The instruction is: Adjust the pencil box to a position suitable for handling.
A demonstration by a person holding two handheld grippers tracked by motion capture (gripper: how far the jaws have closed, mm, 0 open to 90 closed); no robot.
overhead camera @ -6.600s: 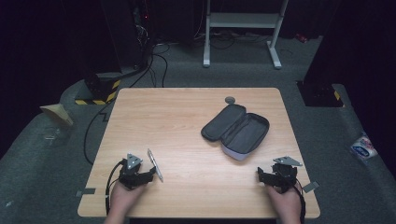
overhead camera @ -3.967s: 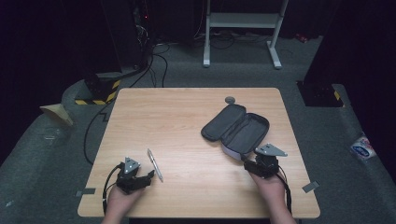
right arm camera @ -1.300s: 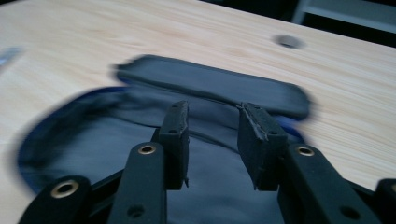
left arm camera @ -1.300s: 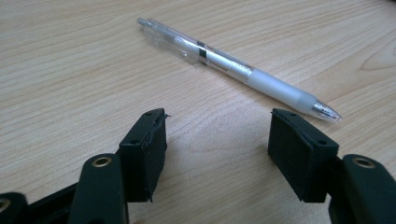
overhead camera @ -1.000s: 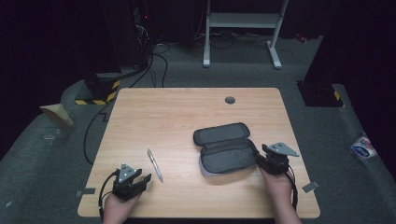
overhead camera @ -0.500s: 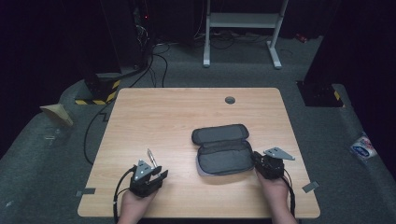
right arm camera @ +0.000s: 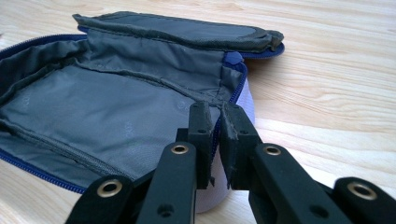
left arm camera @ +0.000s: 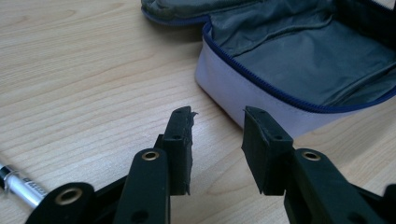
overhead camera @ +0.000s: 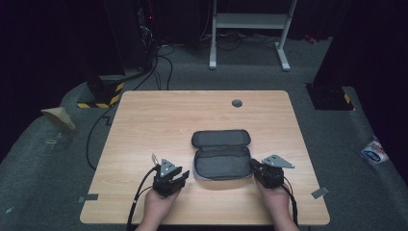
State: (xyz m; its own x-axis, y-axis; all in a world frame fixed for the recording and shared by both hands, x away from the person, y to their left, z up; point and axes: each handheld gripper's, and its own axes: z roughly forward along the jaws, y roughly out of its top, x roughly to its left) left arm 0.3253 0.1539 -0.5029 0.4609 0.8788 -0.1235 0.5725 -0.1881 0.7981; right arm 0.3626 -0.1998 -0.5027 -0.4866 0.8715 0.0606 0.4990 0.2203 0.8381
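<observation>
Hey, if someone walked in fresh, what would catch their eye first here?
An open grey pencil case with a blue zipper lies mid-table. The right gripper is clamped on the case's near wall at its right end. The left gripper hangs open just short of the left end, a pen beside it.

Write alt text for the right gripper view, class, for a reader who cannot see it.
The right tongs, black, are clamped on the near wall of an open grey pencil case, right at its blue zip edge. The case lies unzipped on a light wooden table, its grey lining showing and its lid folded back behind.
</observation>
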